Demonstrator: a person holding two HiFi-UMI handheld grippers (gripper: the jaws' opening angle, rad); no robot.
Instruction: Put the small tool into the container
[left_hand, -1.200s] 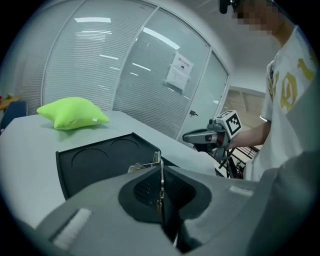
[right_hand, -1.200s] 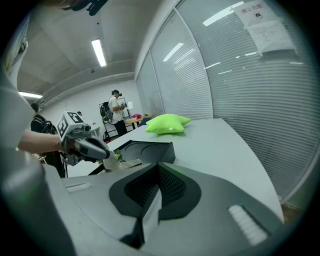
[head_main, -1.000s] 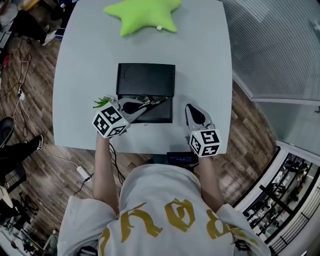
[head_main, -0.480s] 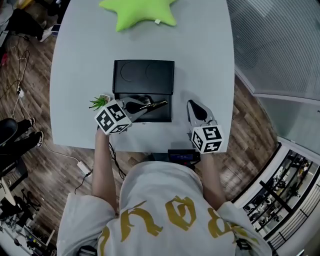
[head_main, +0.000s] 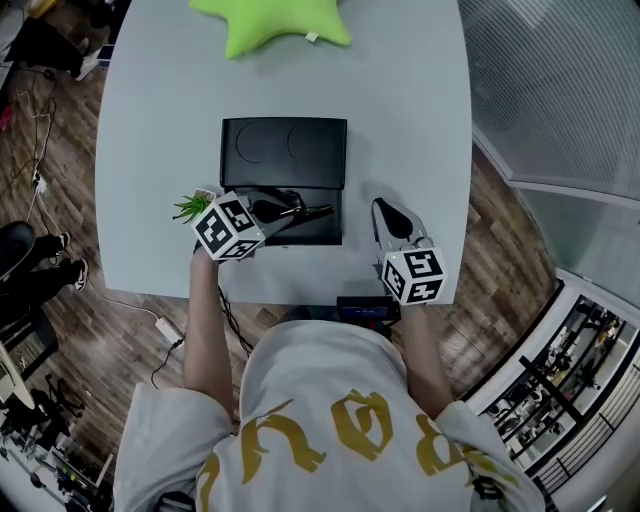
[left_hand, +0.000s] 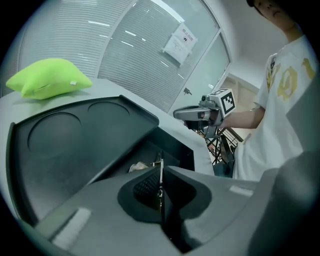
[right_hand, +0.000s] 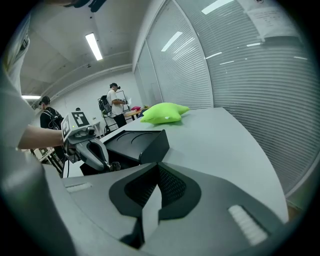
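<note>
The black container sits mid-table with its lid laid back; its open compartment faces me. My left gripper is shut on the small tool, a thin dark and gold piece that sticks out rightwards over the open compartment. In the left gripper view the small tool shows edge-on between the closed jaws, above the compartment. My right gripper hovers right of the container, shut and empty. The right gripper also shows closed jaws in its own view.
A green star pillow lies at the table's far edge. A small green plant stands left of the container, beside my left gripper. Something pale lies inside the compartment. The grey table ends near me, wooden floor around it.
My left gripper with the tool has edged slightly nearer over the container's open part. The right gripper has hardly moved.
</note>
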